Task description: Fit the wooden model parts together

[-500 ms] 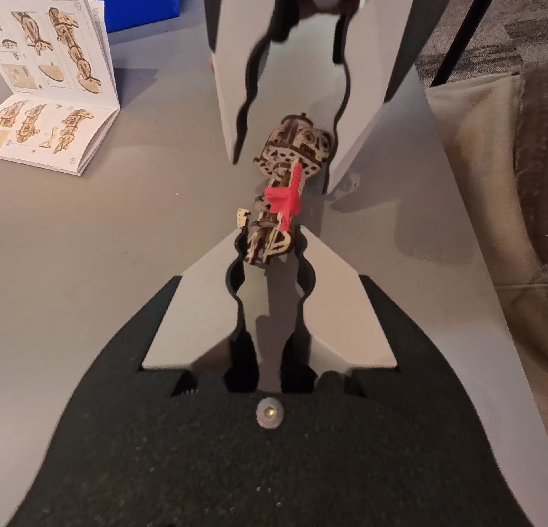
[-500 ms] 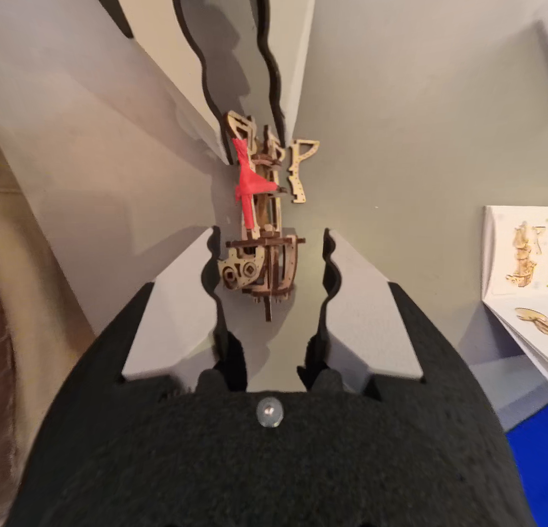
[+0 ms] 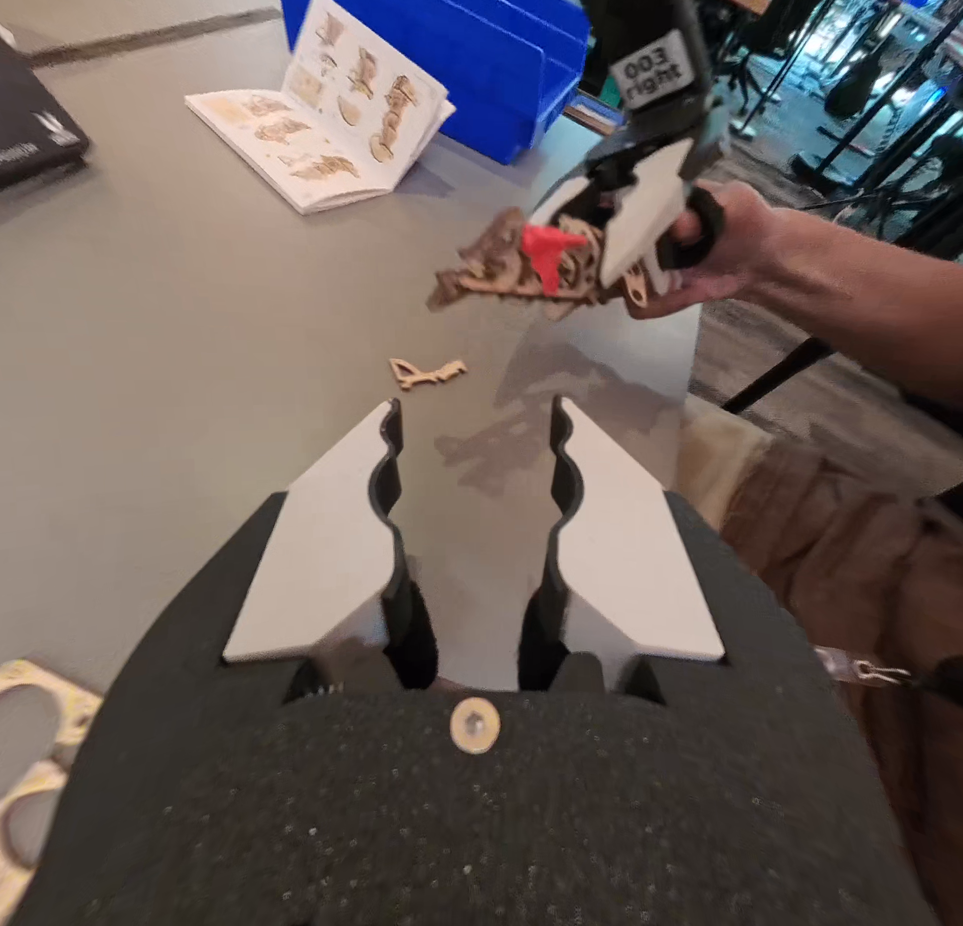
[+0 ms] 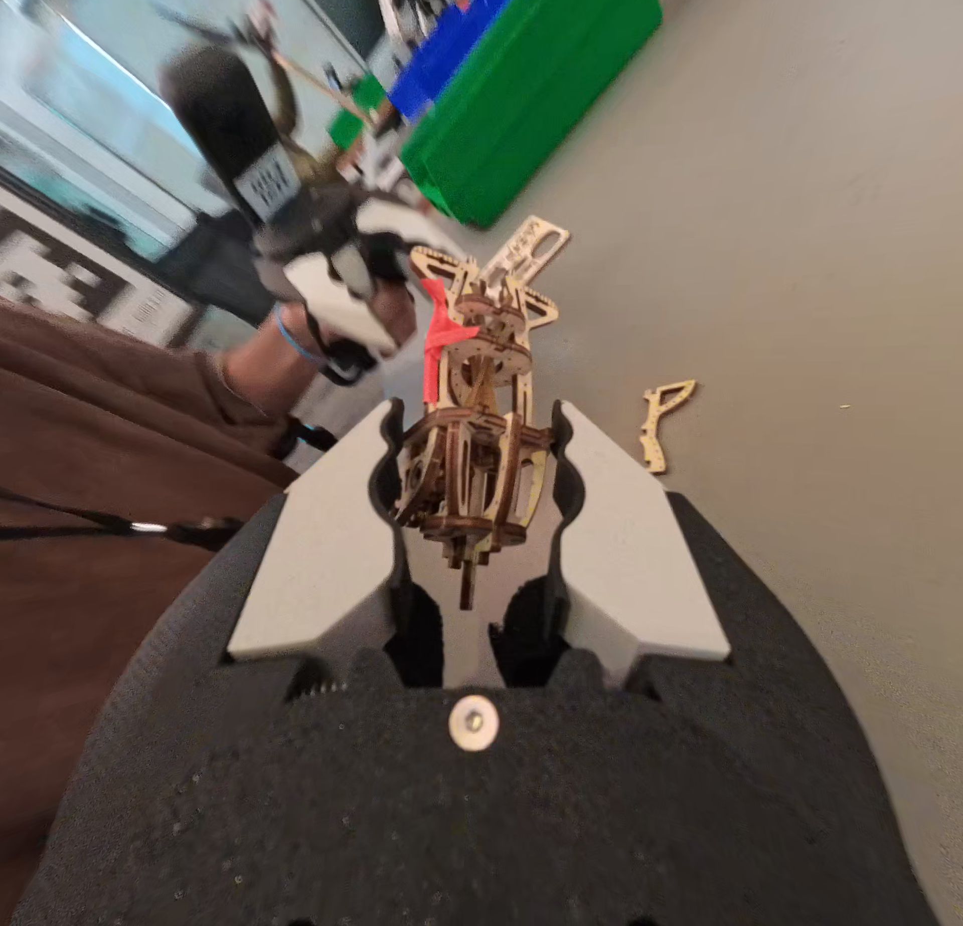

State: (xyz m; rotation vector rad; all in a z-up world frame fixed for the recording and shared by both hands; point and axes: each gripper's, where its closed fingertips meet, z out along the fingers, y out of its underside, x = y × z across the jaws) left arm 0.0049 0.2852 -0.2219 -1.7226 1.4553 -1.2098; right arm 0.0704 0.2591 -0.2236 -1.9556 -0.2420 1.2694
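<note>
- The right gripper [image 4: 477, 416] has its jaws closed onto the wooden model [image 4: 471, 458], pinching the model's boxy end between its fingertips [image 4: 565, 432].
- In the right wrist view the model's long axis runs straight away from the camera toward 12 o'clock, with a thin peg poking back toward 6 o'clock; a scrap of red tape [image 4: 440, 338] clings to its left side.
- In the left wrist view the same model [image 3: 521, 268] is lifted clear of the grey table [image 3: 182, 328], at about 1 o'clock. Its long axis lies nearly level there, and its free end points toward 9 o'clock, away from the right gripper [image 3: 604, 255].
- The person's hand [image 3: 719, 255] grips that tool's handle.
- The left gripper [image 3: 477, 411] is spread wide with nothing between its jaws, hovering over the table.
- A loose flat wooden part [image 3: 424, 372] lies on the table just beyond the left fingertips, at about 11 o'clock; from the right wrist view it [image 4: 664, 422] is at 2 o'clock.
- An open instruction booklet [image 3: 333, 114] leans against a blue bin [image 3: 469, 52] at 11 o'clock.
</note>
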